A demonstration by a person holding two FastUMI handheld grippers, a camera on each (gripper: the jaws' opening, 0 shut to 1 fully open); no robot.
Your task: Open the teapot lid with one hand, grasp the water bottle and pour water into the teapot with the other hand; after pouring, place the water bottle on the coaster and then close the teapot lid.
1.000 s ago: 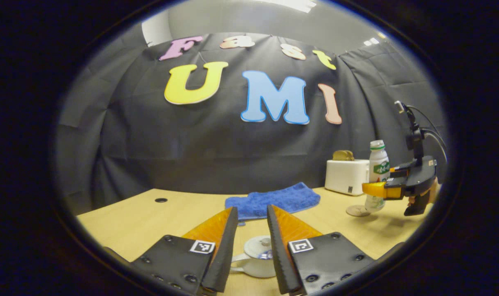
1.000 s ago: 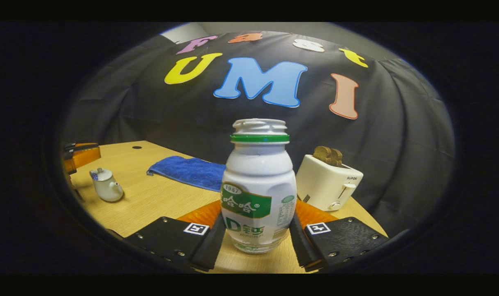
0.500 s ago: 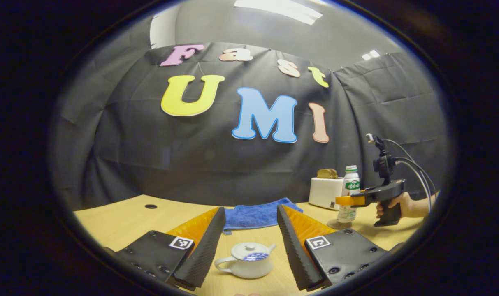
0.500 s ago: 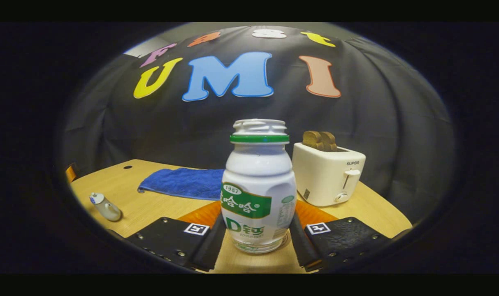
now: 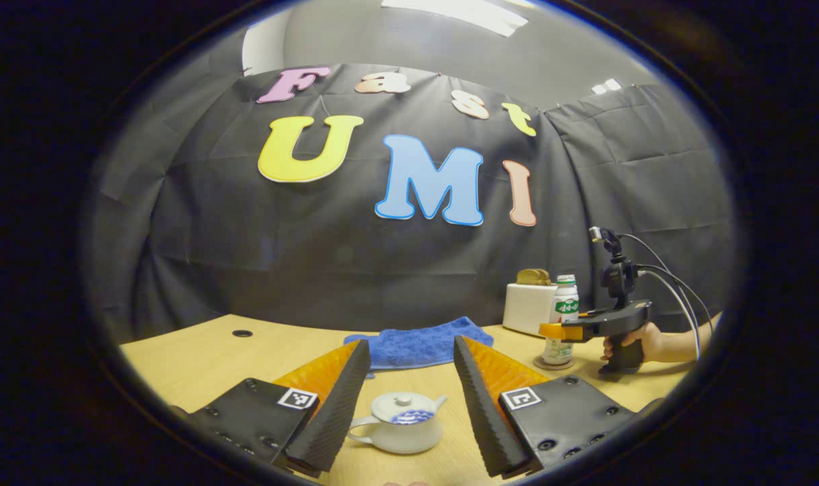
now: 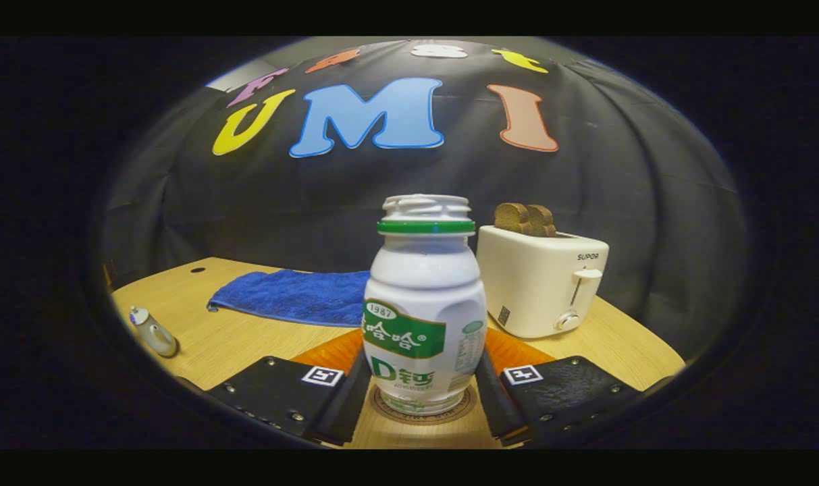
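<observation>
Right hand-held gripper (image 6: pixel 423 395) level, pinching the upright water bottle (image 6: pixel 424 304) on the coaster (image 6: pixel 423 413), left hand-held gripper (image 5: pixel 409 398) spread wide, lidded teapot (image 5: pixel 397 423) on the desk (image 5: pixel 200 354) between its fingers

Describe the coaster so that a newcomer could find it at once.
Start at the white toaster with bread in its slots, at the back of the wooden table. Just in front of it stands the water bottle, between the right gripper fingers. The coaster is the flat round disc under that bottle, the only disc on the table.

White teapot (image 5: pixel 399 432) with blue pattern; blue towel (image 5: pixel 417 341).
</observation>
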